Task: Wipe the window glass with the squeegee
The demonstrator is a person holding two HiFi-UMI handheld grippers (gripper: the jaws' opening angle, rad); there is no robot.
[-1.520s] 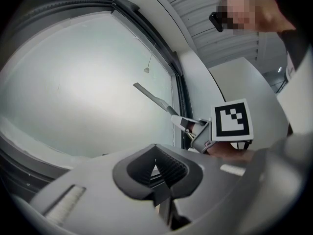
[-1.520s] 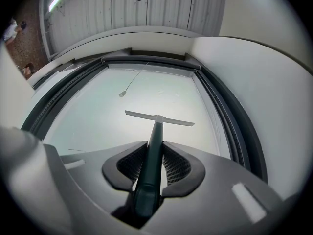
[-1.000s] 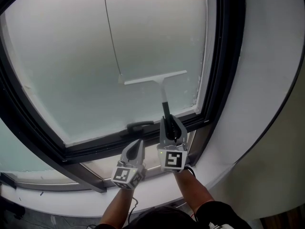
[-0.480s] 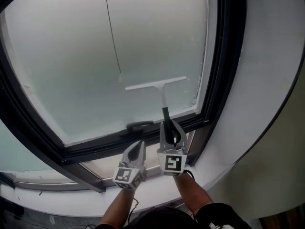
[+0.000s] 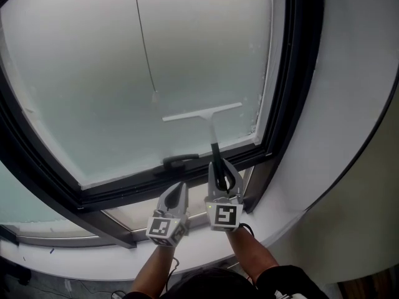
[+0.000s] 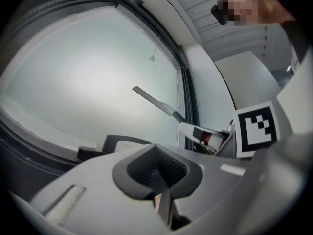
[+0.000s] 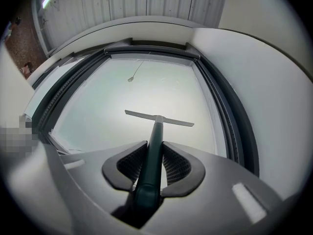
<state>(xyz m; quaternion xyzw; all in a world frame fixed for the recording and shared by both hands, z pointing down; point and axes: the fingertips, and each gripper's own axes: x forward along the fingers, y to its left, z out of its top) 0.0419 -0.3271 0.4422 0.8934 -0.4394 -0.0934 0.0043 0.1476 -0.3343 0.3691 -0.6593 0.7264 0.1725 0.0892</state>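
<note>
Against frosted window glass [image 5: 93, 73], the right gripper [image 5: 222, 168] clamps the squeegee [image 5: 202, 112].

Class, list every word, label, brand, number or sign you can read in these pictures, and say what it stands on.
None can be read.
The left gripper and right gripper carry only black-and-white square markers, with no letters or digits.
The squeegee and window glass show no print.
</note>
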